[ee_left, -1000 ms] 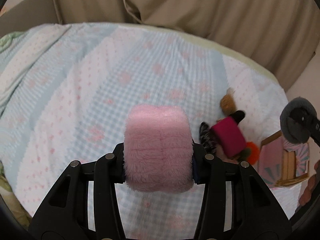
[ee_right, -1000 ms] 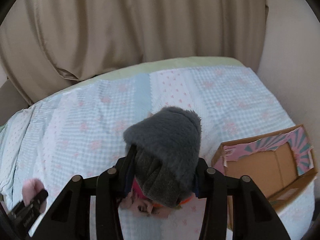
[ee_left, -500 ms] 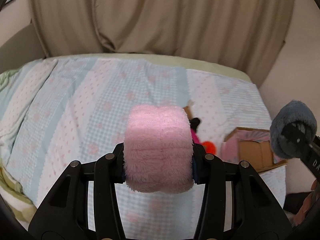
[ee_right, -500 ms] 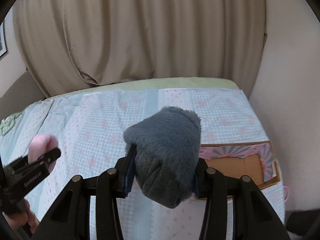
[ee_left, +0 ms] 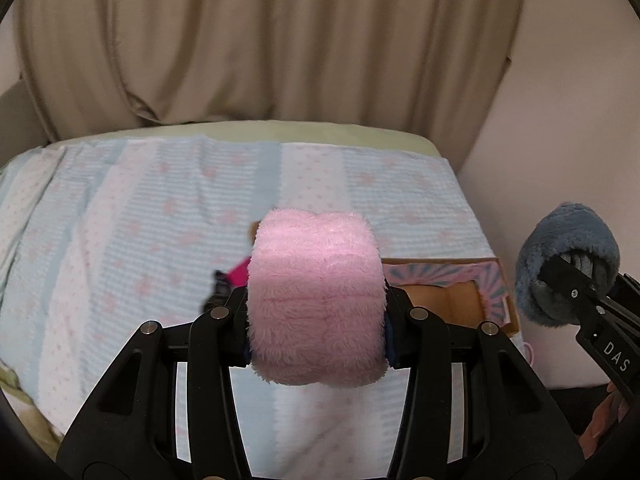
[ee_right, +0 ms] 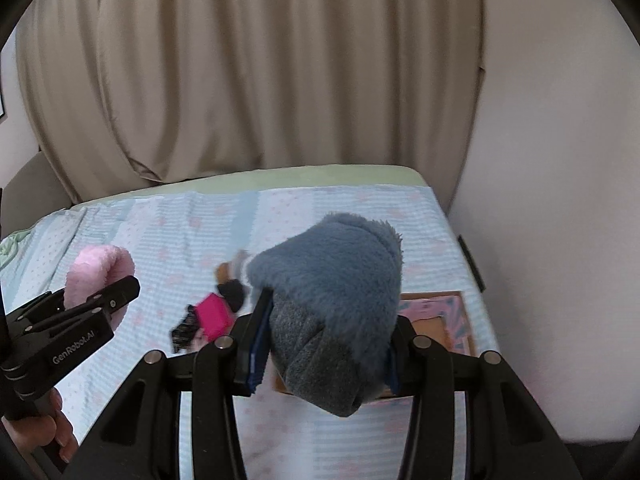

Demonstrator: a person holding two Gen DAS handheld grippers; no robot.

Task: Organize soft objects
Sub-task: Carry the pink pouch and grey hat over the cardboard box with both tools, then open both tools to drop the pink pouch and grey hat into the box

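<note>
My left gripper (ee_left: pixel 316 320) is shut on a fluffy pink soft toy (ee_left: pixel 316 300) and holds it above the bed; it also shows in the right wrist view (ee_right: pixel 100 272). My right gripper (ee_right: pixel 324 344) is shut on a grey-blue plush item (ee_right: pixel 332 304) with a knitted grey end, held above the open cardboard box (ee_right: pixel 440 320). That plush also shows at the right in the left wrist view (ee_left: pixel 568 268). The box (ee_left: pixel 452 292) with a pink patterned rim lies on the bed's right side.
The bed has a blue and pink patterned cover (ee_left: pixel 140 240). A small doll in magenta (ee_right: pixel 212 316) lies on it left of the box. A beige curtain (ee_left: pixel 260 40) hangs behind, and a pale wall (ee_right: pixel 560 160) is to the right.
Both grippers have risen and pulled back from the bed with their toys still held. The box and doll now look lower and farther away.
</note>
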